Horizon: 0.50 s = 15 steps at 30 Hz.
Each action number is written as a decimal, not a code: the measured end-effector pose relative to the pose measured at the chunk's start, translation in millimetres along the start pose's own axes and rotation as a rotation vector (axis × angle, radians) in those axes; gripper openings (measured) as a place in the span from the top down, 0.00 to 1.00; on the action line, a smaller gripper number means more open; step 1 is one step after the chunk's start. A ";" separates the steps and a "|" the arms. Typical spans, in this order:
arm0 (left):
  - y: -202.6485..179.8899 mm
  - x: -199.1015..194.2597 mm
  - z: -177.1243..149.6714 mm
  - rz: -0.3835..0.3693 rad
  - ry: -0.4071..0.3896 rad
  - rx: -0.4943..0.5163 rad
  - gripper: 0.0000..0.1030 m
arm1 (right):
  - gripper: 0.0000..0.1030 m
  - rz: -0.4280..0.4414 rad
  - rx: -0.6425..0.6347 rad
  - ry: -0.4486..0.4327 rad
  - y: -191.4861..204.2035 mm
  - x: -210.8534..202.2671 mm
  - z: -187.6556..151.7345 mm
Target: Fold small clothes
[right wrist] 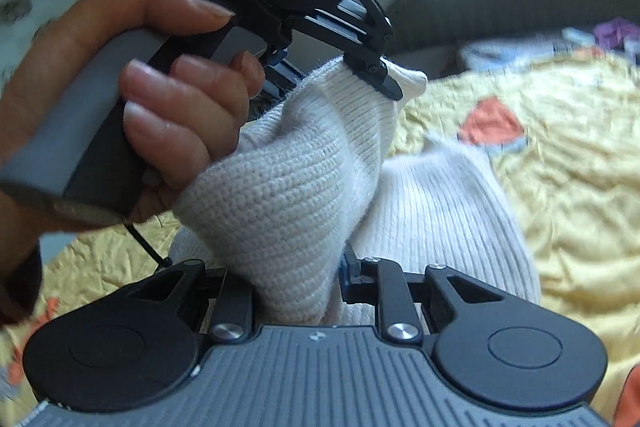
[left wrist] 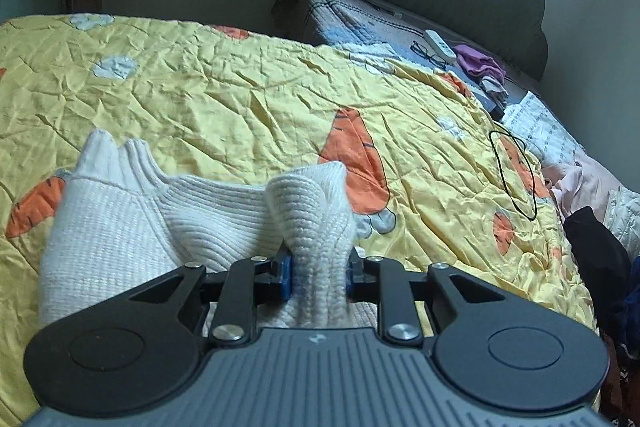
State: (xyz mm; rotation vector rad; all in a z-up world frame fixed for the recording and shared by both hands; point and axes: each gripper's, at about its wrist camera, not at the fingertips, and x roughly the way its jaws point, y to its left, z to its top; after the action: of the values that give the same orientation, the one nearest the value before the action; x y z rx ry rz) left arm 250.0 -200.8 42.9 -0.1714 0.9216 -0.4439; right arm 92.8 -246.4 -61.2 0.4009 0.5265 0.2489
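Observation:
A white ribbed knit garment lies partly on a yellow bedspread with carrot prints. My left gripper is shut on a bunched fold of it, and the knit bulges up between the blue pads. In the right wrist view my right gripper is shut on another thick fold of the same garment; the knit hides its left finger. Just above, a hand holds the left gripper, which pinches the garment's edge. The two grippers are close together, with the cloth lifted between them.
Near the headboard lie glasses, a white power strip and a purple cloth. A black elastic loop rests on the bedspread to the right. Dark clothes are piled at the right edge. A folded blanket sits behind.

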 end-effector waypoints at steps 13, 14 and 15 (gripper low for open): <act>-4.3 -18.3 -7.5 -0.080 -0.078 0.047 0.53 | 0.59 0.119 0.286 0.033 -39.7 0.9 -10.9; -0.2 -23.3 -7.7 -0.058 -0.093 0.054 0.45 | 0.56 0.122 0.298 0.034 -42.4 -1.8 -10.4; 6.0 -28.4 -7.8 -0.035 -0.111 0.055 0.43 | 0.55 0.129 0.309 0.036 -43.7 -3.3 -10.3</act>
State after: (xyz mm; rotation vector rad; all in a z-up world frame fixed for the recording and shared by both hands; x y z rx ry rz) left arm 230.7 -182.6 57.0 -0.1603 0.7979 -0.4875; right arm 90.1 -283.4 -86.8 0.7330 0.5771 0.3005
